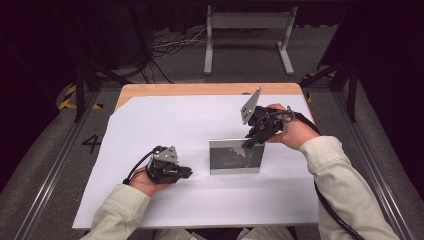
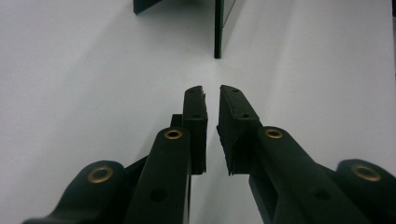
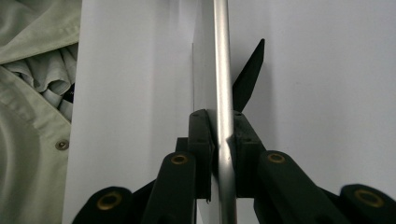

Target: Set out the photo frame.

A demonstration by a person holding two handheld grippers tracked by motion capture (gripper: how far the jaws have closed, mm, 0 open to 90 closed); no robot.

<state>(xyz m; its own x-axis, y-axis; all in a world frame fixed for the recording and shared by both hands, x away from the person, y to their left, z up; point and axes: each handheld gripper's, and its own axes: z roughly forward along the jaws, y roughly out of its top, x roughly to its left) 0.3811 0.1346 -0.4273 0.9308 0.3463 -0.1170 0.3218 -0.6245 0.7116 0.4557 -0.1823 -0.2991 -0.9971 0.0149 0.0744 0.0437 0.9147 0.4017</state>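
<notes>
A silver picture frame [image 1: 236, 156] stands upright on the white sheet [image 1: 165, 120], its dark glass facing the person. My right gripper [image 1: 247, 144] comes down on its top right edge. In the right gripper view the frame's silver rim [image 3: 222, 56] runs between the pads, and the gripper [image 3: 222, 114] is shut on it. The frame's black back stand [image 3: 250, 74] sticks out behind. My left gripper [image 1: 189, 173] rests low on the sheet to the left of the frame and points at it. Its jaws [image 2: 211, 88] stand a narrow gap apart with nothing between them, a little short of the frame's side edge [image 2: 218, 28].
The white sheet covers most of a wooden table [image 1: 200, 89]. Beyond the table's far edge stand a grey metal stand [image 1: 247, 37] and loose cables on the floor. A pale sleeve [image 3: 28, 93] lies beside the sheet in the right gripper view.
</notes>
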